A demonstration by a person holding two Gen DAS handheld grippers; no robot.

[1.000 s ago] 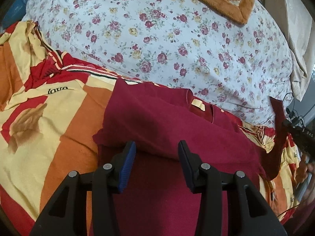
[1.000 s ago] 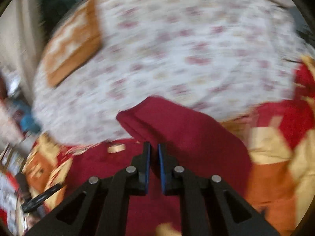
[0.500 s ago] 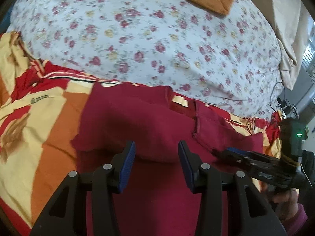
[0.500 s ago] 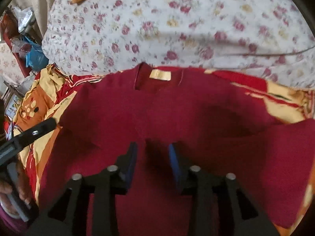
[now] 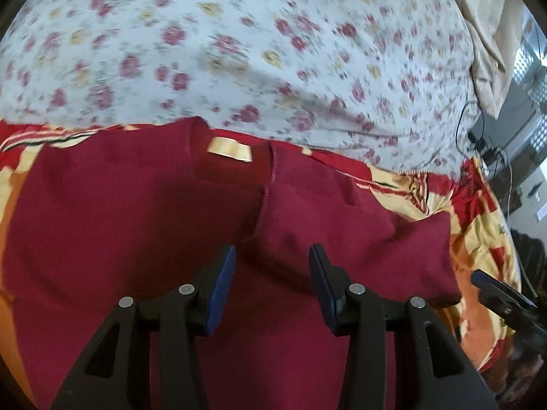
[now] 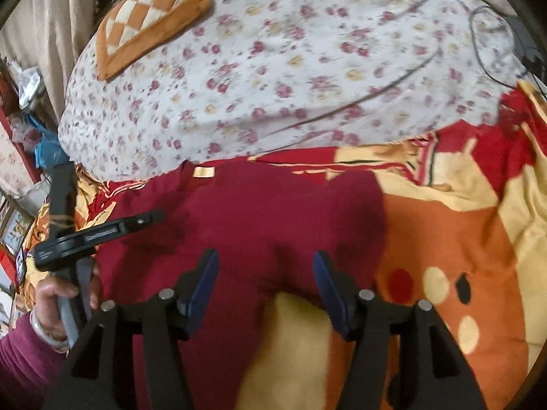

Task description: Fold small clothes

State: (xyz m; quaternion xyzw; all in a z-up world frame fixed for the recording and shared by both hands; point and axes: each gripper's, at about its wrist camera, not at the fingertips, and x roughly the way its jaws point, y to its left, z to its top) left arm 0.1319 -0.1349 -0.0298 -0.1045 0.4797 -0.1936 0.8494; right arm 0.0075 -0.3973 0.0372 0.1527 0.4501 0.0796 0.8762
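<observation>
Garment: maroon top [image 5: 143, 239] is lying spread on the patterned blanket [image 6: 461, 232], collar toward the floral quilt [image 5: 239, 51], one side flap already lying folded inward
Handling: likely soft, light, limp; probably sagging unless pinched at a hem or folded edge
Left gripper [image 5: 271, 282]: hovering over the cloth, jaws parted, gripping nothing
Right gripper [image 6: 265, 283]: hanging wide apart above the lower hem, empty
Writing: cream neck label [image 5: 229, 149] is showing no legible text

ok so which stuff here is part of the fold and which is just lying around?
Job:
maroon top
left gripper, open
right gripper, open

Lying about:
floral sheet
patterned blanket
checkered cushion
cables
</observation>
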